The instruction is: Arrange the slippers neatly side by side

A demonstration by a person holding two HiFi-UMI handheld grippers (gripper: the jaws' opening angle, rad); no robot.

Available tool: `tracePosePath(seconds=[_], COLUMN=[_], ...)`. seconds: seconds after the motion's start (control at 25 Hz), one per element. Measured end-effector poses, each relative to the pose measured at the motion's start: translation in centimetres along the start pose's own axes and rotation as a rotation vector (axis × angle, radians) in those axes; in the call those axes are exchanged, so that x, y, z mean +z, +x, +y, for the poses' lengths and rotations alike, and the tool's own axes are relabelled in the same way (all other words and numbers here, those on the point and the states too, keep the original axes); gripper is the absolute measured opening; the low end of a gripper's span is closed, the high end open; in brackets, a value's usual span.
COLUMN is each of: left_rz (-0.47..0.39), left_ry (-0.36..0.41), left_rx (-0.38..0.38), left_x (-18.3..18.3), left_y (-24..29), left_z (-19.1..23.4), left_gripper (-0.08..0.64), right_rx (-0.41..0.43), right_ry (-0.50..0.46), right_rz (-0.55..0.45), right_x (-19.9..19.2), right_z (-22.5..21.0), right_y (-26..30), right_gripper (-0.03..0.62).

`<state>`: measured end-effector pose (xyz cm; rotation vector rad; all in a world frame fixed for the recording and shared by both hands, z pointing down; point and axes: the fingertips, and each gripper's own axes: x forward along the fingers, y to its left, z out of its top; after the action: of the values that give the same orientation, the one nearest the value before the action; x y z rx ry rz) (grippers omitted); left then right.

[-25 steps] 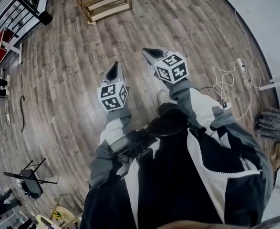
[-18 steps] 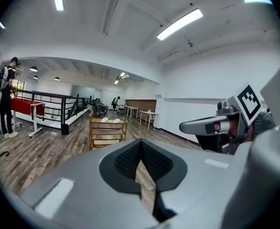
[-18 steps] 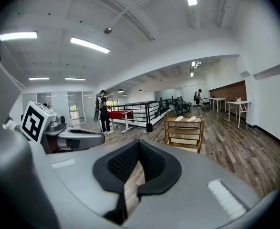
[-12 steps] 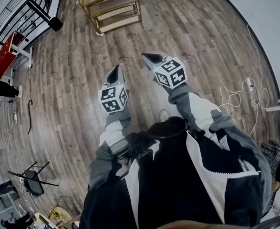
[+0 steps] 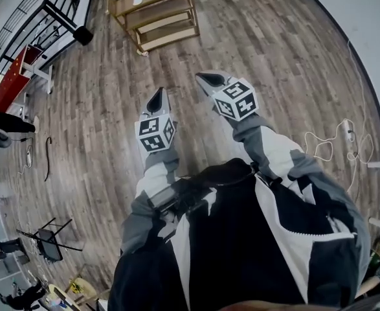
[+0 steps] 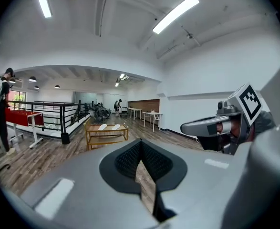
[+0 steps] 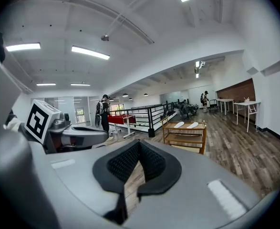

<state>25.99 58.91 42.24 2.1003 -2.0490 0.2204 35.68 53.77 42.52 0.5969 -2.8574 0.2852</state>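
Both arms reach forward side by side, left gripper (image 5: pixel 156 99) and right gripper (image 5: pixel 209 80) each closed tight and empty.

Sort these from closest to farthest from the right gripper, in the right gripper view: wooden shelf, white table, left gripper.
1. left gripper, close beside it at the left.
2. wooden shelf, ahead, a little to the right.
3. white table, far back by the right wall.
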Motion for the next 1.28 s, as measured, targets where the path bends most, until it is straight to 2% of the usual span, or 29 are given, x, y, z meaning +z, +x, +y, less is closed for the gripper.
tracePosePath(seconds=[0.24,0.36,0.56,0.84,1.04,1.28], left_rz=[0.0,0.007,0.005,-0.018,-0.022,0.004], left_ry=[0.005,0.01,0.007,0.053,0.109,0.068], left_rx=[0.01,-0.014,-0.099,-0.225,-0.254,-0.245], left_x=[1.2,1.1,1.3,4.5,5.1,4.4], left_y=[2.9,5.0,10.4,18.0,21.1,24.2], left_z=[1.6,2.1,3.4,5.9,10.3,15.3], left_gripper=[0.006,0.006,0.006,0.006,0.006,0.006], right_rx=[0.055,0.067,0.014,-0.088,-0.097,-0.1], right_ry=[0.001,-0.003,-0.018,-0.007,-0.017,-0.013], right_rz=[0.013,0.022,0.025,0.003,0.02,0.044], right_x=[0.8,0.7,1.5,5.0,5.8,6.3], right_z=[-1.0,-1.6,-4.9,-9.8,-10.0,-11.2], right_y=[2.5,3.9,6.5,11.4,17.4,22.7], right_gripper=[0.005,0.004,0.005,0.003,0.005,0.005])
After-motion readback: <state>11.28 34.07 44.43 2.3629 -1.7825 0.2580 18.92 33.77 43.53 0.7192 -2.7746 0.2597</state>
